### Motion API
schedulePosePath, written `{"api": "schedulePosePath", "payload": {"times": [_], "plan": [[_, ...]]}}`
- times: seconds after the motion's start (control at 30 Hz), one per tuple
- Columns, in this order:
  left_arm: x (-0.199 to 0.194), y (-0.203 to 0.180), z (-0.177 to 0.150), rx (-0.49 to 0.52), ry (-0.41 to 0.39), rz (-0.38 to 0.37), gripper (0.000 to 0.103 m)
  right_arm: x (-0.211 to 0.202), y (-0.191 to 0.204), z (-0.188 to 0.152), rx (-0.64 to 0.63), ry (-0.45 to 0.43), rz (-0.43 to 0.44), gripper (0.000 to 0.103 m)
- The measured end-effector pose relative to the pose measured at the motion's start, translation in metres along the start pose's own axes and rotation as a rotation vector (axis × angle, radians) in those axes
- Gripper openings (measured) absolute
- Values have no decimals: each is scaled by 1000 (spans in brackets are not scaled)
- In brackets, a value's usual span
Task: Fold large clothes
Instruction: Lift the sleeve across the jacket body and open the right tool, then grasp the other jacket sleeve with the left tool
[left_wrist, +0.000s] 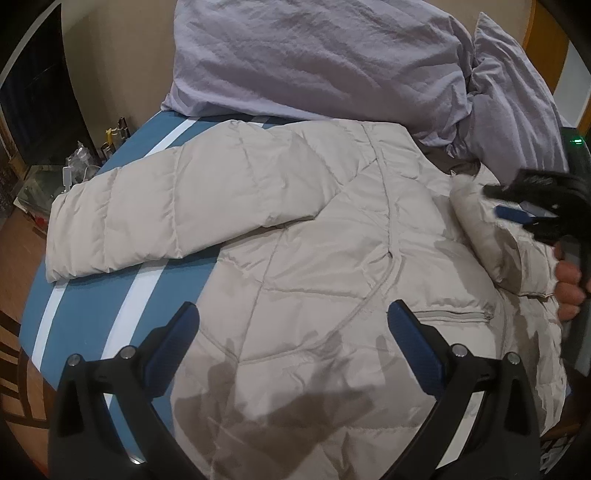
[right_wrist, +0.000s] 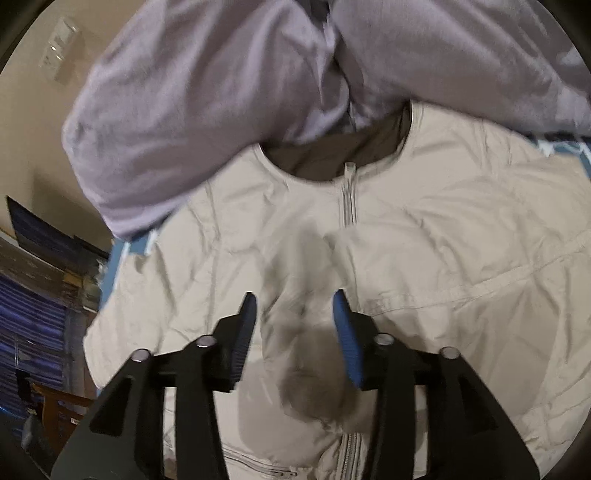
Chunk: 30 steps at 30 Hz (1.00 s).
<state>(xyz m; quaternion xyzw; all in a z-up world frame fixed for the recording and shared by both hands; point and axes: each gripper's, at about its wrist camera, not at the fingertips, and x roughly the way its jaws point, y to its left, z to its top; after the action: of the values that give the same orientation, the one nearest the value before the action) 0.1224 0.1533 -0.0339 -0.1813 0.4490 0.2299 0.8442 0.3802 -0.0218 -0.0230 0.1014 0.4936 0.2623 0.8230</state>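
Observation:
A cream quilted puffer jacket (left_wrist: 295, 229) lies front up on the bed, its zip (right_wrist: 348, 206) running down the middle. One sleeve (left_wrist: 155, 214) stretches out to the left in the left wrist view. The other sleeve (left_wrist: 491, 236) is folded in across the chest. My left gripper (left_wrist: 293, 310) hovers open over the jacket's lower body with nothing between its fingers. My right gripper (right_wrist: 293, 299) stands open just above the folded sleeve's end; its pads are apart and do not press the fabric. From the left wrist view, the right gripper (left_wrist: 517, 216) and the hand holding it show at the right edge.
The bed has a blue sheet with white stripes (left_wrist: 122, 332). A rumpled lilac duvet (left_wrist: 332, 62) is piled at the head of the bed, touching the jacket's collar. To the left are a wooden floor and cluttered items (left_wrist: 77, 166) by the wall.

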Motion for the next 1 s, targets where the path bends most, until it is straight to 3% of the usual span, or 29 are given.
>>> {"api": "schedulePosePath", "payload": {"times": [0.1,0.17,0.27,0.47,0.77,1.0], "plan": [[2,7,3,-10,-1,10,101,-17,-5,10,-8,-81,-23,52],[4,14,6,-19,-2,18,101,-20,-13,13,-21,-108,-103,52],[6,29,12,-44,-5,40,101,-6,-20,6,-71,-77,-223,52],[10,67,22,-114,-8,91,101,26,-11,-24,-169,-7,-284,52],[12,126,34,-206,-15,182,101,66,9,-43,-270,-36,-432,57],[20,192,47,-316,-11,234,101,58,3,-32,-227,10,-401,58]]}}
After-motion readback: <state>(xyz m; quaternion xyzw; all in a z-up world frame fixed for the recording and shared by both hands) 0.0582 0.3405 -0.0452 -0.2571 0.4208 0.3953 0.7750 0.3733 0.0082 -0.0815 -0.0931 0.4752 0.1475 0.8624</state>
